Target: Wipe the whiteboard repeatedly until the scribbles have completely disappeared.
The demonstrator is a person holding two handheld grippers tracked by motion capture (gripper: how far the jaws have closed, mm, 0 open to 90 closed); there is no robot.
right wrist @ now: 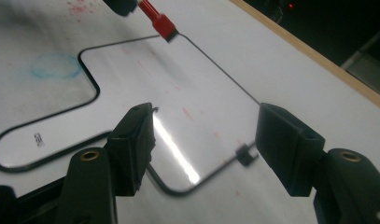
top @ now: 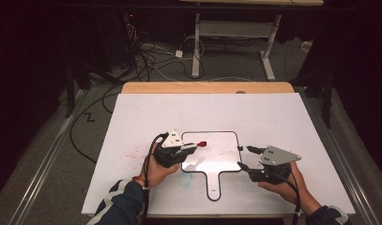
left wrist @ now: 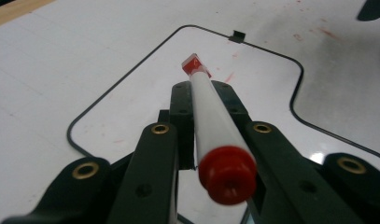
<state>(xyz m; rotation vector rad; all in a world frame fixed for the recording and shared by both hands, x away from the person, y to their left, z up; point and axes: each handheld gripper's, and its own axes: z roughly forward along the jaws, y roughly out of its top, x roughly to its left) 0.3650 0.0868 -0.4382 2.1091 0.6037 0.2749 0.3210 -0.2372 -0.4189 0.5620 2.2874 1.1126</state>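
Observation:
A small paddle-shaped whiteboard with a black rim lies flat on the white table cover, its handle toward the person. My left gripper is shut on a white marker with red ends. The red capped tip hangs over the board's upper left area, just above the surface. In the right gripper view the red tip shows above the board. My right gripper stands open at the board's right edge, with the rim and bare surface between its jaws. A small black clip sits on that rim.
Red smudges mark the white cover left of the board, and a faint blue ring lies near the handle. A wooden table edge runs along the back. Beyond it stand a desk frame and floor cables.

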